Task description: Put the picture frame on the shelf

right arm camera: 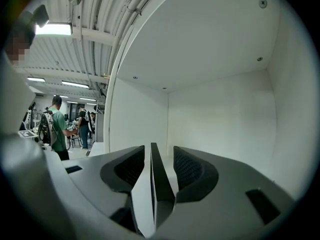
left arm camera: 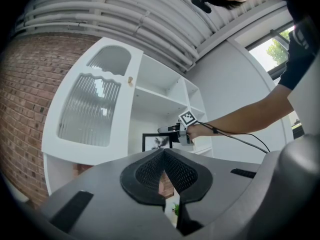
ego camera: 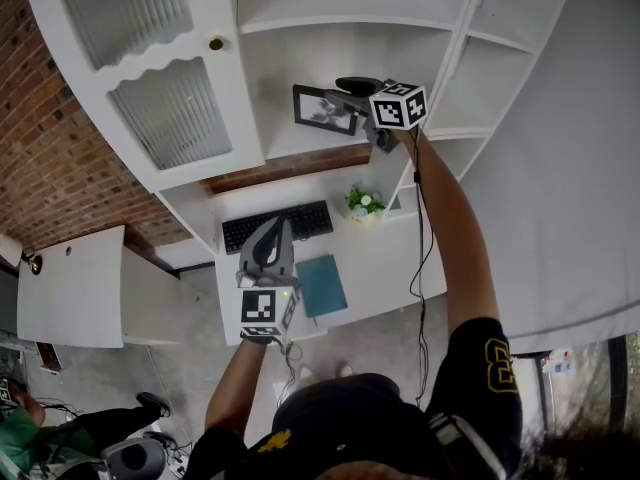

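The white shelf unit [ego camera: 330,13] fills the top of the head view. The picture frame [ego camera: 322,108] stands upright in the unit's middle open compartment, right of its glazed door [ego camera: 175,108], so the placing itself looks done. The right hand-held gripper [right arm camera: 159,166] reaches into that compartment with its jaws apart and the frame edge-on between them. A sliver of gap shows at the right pad (the left side is harder to judge), so the grip reads as let go. What seems left is drawing it out of the unit without tipping the frame. The left hand-held gripper [left arm camera: 163,156], jaws together on nothing, hangs below the unit over the worktop [ego camera: 385,258]. The frame's foot, any prop behind it and its right edge are hidden by the right gripper.
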Demonstrator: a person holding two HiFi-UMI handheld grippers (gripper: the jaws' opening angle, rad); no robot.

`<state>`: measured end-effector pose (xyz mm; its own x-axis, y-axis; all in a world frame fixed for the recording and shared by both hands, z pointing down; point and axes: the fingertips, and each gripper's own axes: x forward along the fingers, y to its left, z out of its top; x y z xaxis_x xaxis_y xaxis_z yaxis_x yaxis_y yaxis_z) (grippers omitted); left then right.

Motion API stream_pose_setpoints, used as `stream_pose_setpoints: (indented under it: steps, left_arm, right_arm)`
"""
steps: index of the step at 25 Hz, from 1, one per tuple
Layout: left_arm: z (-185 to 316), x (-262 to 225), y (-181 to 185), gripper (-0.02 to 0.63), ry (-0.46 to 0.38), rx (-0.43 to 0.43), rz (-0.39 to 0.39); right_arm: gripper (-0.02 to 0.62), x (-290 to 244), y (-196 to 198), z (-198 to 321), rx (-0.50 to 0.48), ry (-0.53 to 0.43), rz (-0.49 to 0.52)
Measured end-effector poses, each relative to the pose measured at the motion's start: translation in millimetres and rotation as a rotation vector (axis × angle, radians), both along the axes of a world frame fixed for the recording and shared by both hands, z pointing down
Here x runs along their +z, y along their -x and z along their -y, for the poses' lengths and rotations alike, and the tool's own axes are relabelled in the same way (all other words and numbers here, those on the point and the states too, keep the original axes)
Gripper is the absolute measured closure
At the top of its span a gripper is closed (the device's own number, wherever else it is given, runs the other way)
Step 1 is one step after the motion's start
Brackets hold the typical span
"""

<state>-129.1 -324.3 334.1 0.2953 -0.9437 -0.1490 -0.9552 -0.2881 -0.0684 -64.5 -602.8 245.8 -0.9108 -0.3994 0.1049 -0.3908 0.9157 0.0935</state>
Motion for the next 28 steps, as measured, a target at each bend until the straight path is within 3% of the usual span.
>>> stream_pose_setpoints:
  steps: [21, 28]
  left_arm:
    - [-14, -8, -18, 0.588, -0.023, 0.024, 0.012]
    - [-22, -6, -19, 0.588, -0.021, 0.022, -0.006]
  right_arm:
    - [0.426, -11, -32, -14, 0.071, -0.049, 0.002]
    - [0.446, -5, -62, -28, 0.177, -0.078, 0.074]
